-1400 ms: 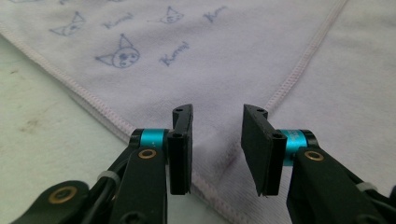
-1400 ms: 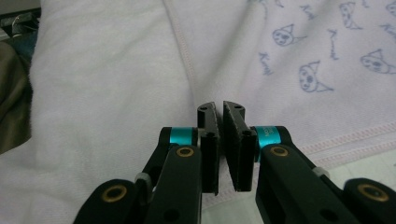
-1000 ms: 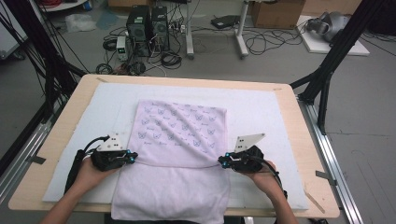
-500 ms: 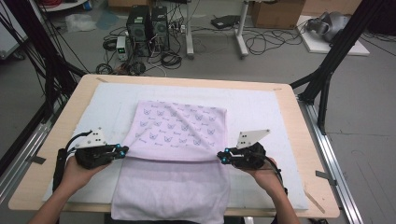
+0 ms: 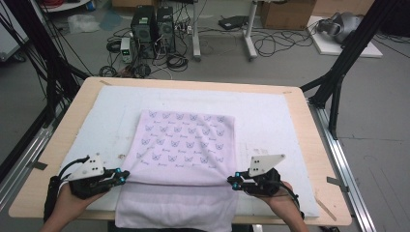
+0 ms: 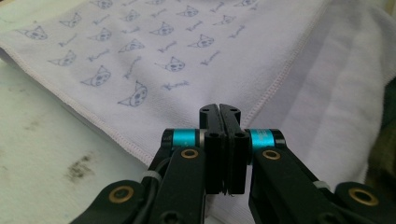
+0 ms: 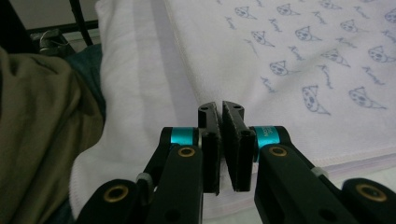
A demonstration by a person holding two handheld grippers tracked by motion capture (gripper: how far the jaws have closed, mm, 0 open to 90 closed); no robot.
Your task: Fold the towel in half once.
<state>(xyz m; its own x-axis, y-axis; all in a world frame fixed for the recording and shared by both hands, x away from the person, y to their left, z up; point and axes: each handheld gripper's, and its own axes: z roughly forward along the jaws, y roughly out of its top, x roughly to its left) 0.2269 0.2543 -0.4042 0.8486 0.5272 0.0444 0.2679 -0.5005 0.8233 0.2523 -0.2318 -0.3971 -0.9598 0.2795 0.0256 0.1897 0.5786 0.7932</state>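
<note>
So both hand-held grippers, left (image 5: 121, 175) and right (image 5: 234, 181), are clamped shut with no cloth pinched, having slid outward off the towel (image 5: 186, 159), which now lies folded on the surface (image 5: 290, 121), so this fold looks done.

A light wooden table (image 5: 319, 145) with rounded corners carries a white padded mat (image 5: 270, 121) marked by dark smudges near its left edge. Black metal frame struts (image 5: 338, 72) rise at both sides of the table, and silver aluminium rails (image 5: 345, 164) run along its flanks. On the grey floor beyond, 2 black computer towers (image 5: 153, 26) stand side by side among tangled black cables (image 5: 270, 43). A brown cardboard box (image 5: 285, 12) sits at the far right, near a white board (image 5: 348, 46) lying flat on the floor.
</note>
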